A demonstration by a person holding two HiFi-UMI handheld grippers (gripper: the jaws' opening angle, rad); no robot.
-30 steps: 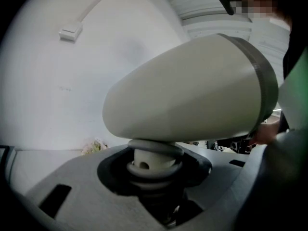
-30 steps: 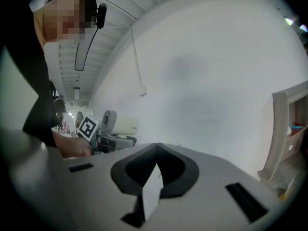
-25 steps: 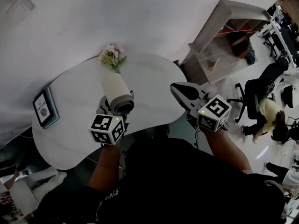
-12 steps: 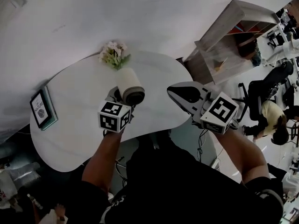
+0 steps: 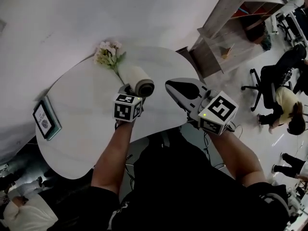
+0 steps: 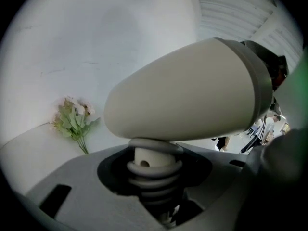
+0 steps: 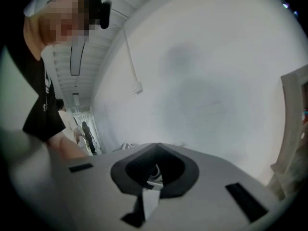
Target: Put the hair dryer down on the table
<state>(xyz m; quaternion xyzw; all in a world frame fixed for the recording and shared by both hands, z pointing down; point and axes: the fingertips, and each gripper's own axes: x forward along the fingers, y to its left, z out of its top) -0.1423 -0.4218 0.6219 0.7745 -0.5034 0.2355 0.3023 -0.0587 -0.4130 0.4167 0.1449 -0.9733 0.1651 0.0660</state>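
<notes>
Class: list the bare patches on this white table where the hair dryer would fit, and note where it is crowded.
Widest bare patch: table between the framed picture and the left gripper. Another: right of the hair dryer, towards the table's rounded end. Crowded: the far edge by the flowers.

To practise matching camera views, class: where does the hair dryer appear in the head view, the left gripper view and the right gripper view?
Head view: the hair dryer is at the centre, seen against the white table, in the left hand-held gripper.
Left gripper view: its body fills the centre and right, with the handle between the jaws.
Right gripper view: not in it.
Shared landmark: the flowers, in the head and left gripper views only.
</notes>
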